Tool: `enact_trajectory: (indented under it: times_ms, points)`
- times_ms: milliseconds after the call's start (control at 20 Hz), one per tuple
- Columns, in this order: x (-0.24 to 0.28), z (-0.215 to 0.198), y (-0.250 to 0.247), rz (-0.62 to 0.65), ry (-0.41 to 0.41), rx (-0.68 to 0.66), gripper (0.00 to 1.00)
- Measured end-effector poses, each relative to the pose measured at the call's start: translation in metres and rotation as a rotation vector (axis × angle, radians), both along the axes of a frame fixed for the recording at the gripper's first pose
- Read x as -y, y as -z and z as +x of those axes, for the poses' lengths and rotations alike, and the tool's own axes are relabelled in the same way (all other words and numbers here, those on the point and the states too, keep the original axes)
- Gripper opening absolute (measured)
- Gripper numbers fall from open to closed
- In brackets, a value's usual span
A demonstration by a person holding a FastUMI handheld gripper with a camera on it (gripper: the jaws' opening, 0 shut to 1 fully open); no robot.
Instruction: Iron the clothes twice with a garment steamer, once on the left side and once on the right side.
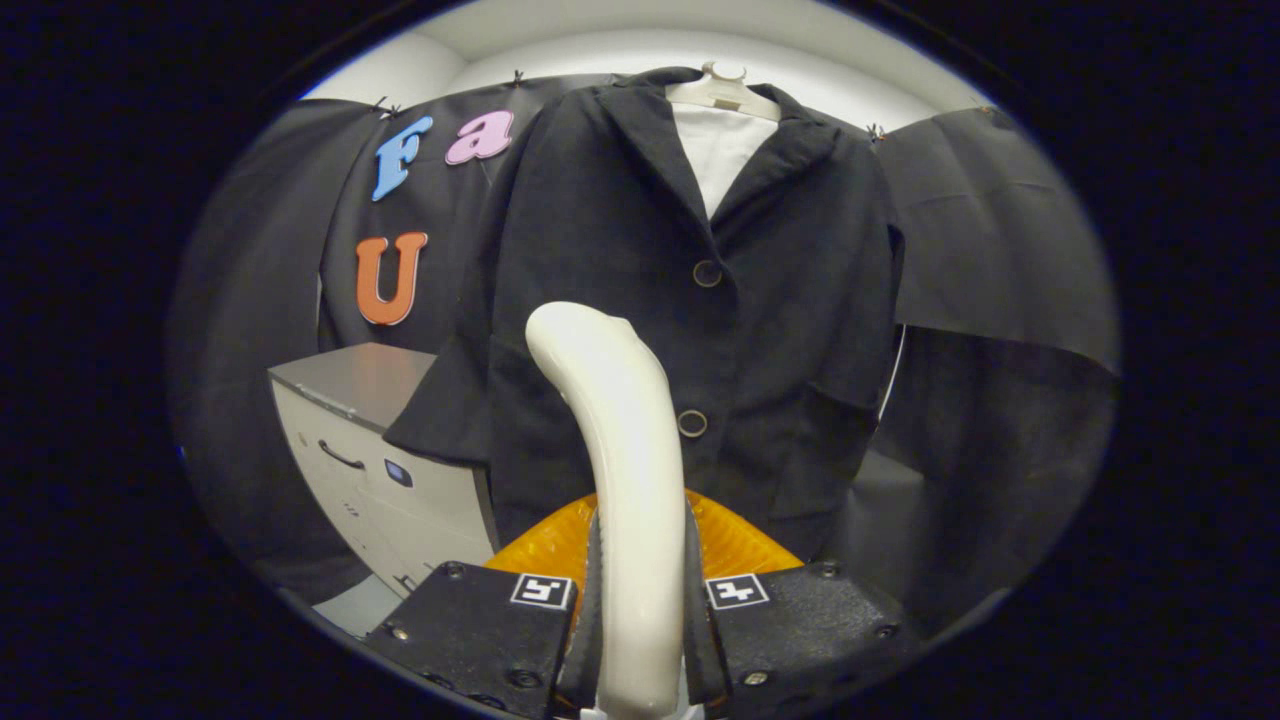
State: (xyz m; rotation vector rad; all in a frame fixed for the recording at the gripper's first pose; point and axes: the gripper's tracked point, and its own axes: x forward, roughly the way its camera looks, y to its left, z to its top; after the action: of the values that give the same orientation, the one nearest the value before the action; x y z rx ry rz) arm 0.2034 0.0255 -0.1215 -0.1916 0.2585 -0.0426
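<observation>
Gripping the garment steamer (622,470) by its pale curved handle, the gripper (640,610) has both fingers pressed against the handle's sides, with the handle rising up between them. Beneath the handle, the steamer's orange body shows just ahead of the fingers. Beyond it, a dark jacket (640,250) hangs on a pale hanger (722,90) over a white shirt (722,150), two buttons down its front. A grey drawer cabinet (375,460) stands beside the jacket's sleeve.

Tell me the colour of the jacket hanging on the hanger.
The buttoned cloth jacket is black, seen best in the gripper view, beyond the gripper shut on the curved cream steamer handle.
</observation>
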Motion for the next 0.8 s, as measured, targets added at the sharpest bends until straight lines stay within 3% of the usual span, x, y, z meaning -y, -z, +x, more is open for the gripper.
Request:
enact_trajectory:
  times_ms: [800]
  points:
    - [0.024,-0.028,0.141,-0.064,0.004,-0.201,0.36]
